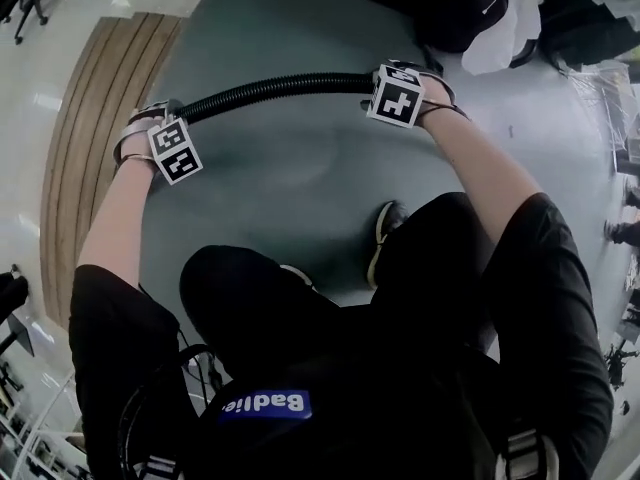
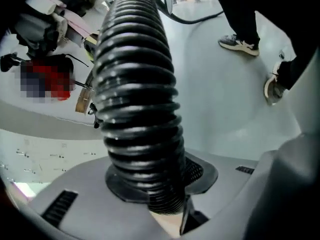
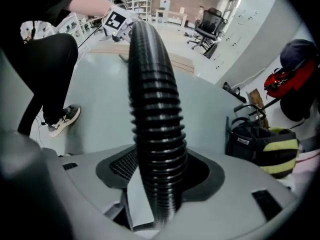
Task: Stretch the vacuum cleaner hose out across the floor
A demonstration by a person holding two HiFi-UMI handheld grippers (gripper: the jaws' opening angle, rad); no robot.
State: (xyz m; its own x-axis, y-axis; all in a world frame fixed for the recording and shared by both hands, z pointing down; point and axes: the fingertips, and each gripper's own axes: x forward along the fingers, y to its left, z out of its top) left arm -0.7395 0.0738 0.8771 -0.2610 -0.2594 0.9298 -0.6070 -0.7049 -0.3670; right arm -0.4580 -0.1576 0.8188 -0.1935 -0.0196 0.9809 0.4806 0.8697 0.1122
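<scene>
Head view shows the black ribbed plastic vacuum hose (image 1: 270, 89) running sideways over the grey floor (image 1: 300, 183) from the left gripper (image 1: 165, 118), jaws clamped on it, to the right gripper (image 1: 385, 83), jaws loose around it.

A lab-like workroom, shown by its office chair (image 3: 207, 31) and shelving (image 3: 137, 3).

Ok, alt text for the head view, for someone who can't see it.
A black ribbed hose spans from the left gripper to the right gripper, over a grey-green floor, seen from above a person in black.
</scene>
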